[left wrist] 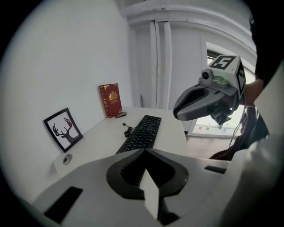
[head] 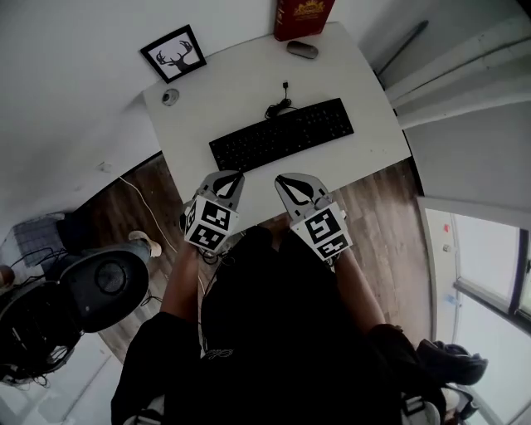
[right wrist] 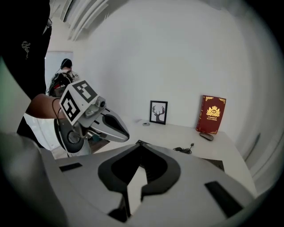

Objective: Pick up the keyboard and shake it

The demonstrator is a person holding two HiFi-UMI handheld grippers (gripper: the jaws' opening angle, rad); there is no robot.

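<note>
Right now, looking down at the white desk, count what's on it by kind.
keyboard: 1
book: 1
framed picture: 1
mouse: 1
small round disc: 1
Total: 5

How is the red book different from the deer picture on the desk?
The book is red with a gold crest; the picture is white with a black deer head in a black frame. The book stands at the right end of the desk, beside the mouse; the picture stands toward the left end. Both stand up against the wall, behind the keyboard.
</note>
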